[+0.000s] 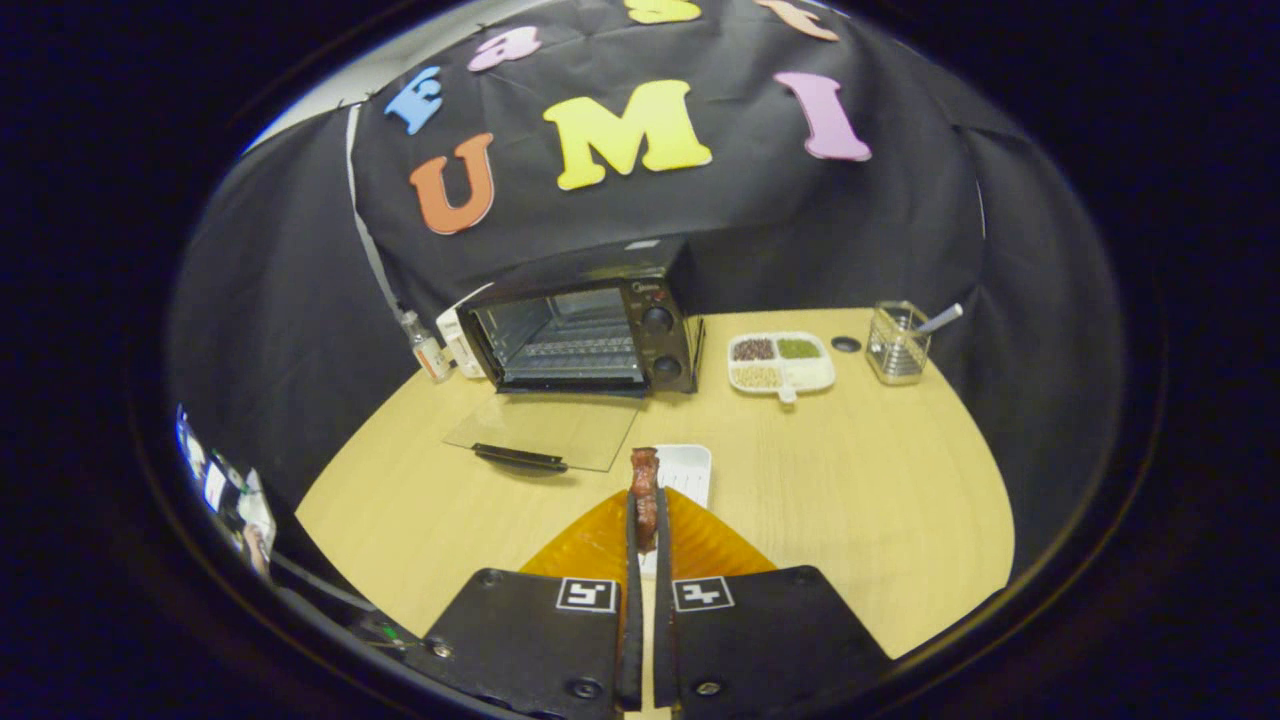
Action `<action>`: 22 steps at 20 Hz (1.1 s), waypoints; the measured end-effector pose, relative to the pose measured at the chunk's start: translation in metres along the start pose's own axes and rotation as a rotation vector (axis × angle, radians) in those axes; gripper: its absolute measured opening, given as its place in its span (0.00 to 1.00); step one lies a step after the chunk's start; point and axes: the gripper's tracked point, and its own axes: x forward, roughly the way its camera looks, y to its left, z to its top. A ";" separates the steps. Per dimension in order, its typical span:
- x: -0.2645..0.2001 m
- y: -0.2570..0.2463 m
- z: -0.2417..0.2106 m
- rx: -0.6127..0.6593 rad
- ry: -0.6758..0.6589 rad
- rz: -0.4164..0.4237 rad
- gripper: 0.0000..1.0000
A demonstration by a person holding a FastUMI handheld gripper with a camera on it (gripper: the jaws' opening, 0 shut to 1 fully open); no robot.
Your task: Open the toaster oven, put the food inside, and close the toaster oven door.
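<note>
A black toaster oven (590,330) stands at the back of the wooden table (860,500), its glass door (545,430) folded down flat toward me and the wire rack inside showing. My gripper (646,515) is shut on a reddish-brown piece of food (645,490), pinched upright between both fingers. The food sticks out above the fingertips. It hangs over a small white plate (688,470) that lies just ahead of the fingers, to the right of the open door.
A white divided dish (782,362) with grains sits right of the oven. Beyond it is a clear cup (897,343) holding a utensil, and a small dark disc (846,344). A little bottle (428,348) and a white box (458,340) stand left of the oven.
</note>
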 end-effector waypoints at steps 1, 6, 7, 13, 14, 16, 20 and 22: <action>-0.004 0.009 0.007 -0.031 -0.025 -0.016 0.08; -0.007 0.065 0.032 -0.144 -0.104 -0.030 0.07; -0.006 0.074 0.035 -0.156 -0.120 -0.034 0.07; 0.027 0.130 0.041 -0.186 -0.159 -0.013 0.07; 0.035 0.136 0.042 -0.171 -0.157 -0.005 0.08; 0.050 0.145 0.045 -0.138 -0.165 0.000 0.08; 0.082 0.150 0.056 -0.015 -0.211 0.006 0.08; 0.099 0.144 0.059 0.070 -0.229 -0.002 0.07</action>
